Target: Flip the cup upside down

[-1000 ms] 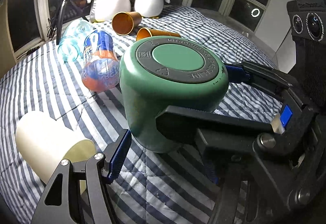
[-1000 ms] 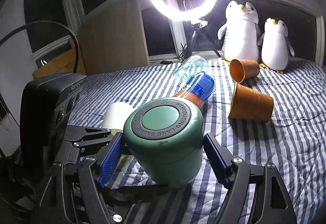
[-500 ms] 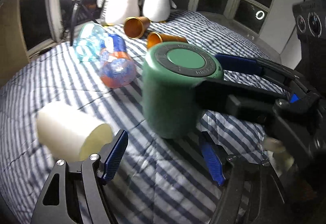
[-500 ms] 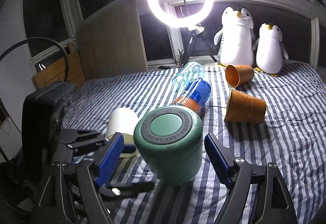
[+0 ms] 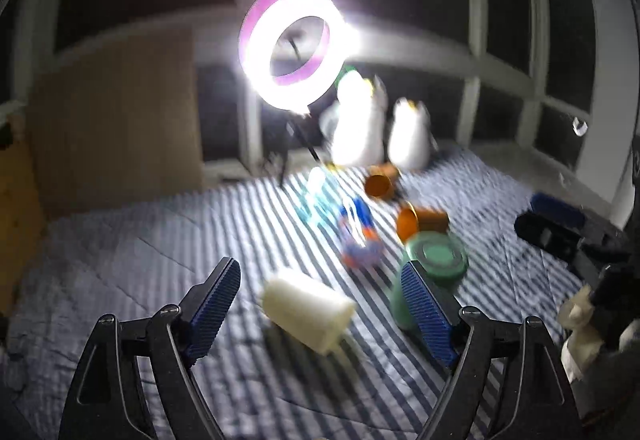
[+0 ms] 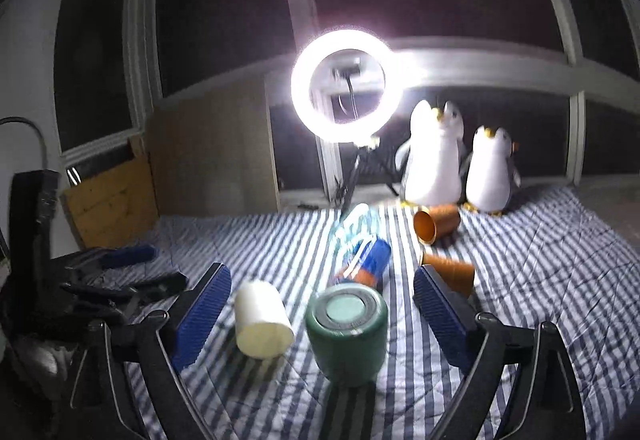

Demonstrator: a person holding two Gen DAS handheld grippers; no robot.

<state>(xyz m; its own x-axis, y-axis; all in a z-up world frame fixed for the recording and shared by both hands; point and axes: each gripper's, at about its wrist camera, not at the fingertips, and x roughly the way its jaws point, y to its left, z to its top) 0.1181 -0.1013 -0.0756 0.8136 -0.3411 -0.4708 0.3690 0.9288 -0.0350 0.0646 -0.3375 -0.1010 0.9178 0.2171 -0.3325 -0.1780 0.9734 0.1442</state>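
The green cup (image 6: 347, 332) stands upside down on the striped bed, its grey-ringed base facing up. It also shows in the left wrist view (image 5: 434, 264), partly behind a blue pad. My right gripper (image 6: 320, 316) is open and empty, drawn back from the cup. My left gripper (image 5: 320, 304) is open and empty, with a white cup (image 5: 308, 314) lying on its side between its fingers, farther off. The left wrist view is blurred. The left gripper shows at the left of the right wrist view (image 6: 120, 272).
On the striped bed (image 6: 540, 280) lie a white cup (image 6: 262, 324), a blue-and-orange bottle (image 6: 366, 260), a clear bottle (image 6: 356, 224) and two orange cups (image 6: 434, 226), (image 6: 450, 272). Two penguin toys (image 6: 434, 160) and a ring light (image 6: 346, 84) stand at the back.
Both grippers have pulled back and up from the green cup, which stays upside down on the bed. The left wrist view has swung upward and left.
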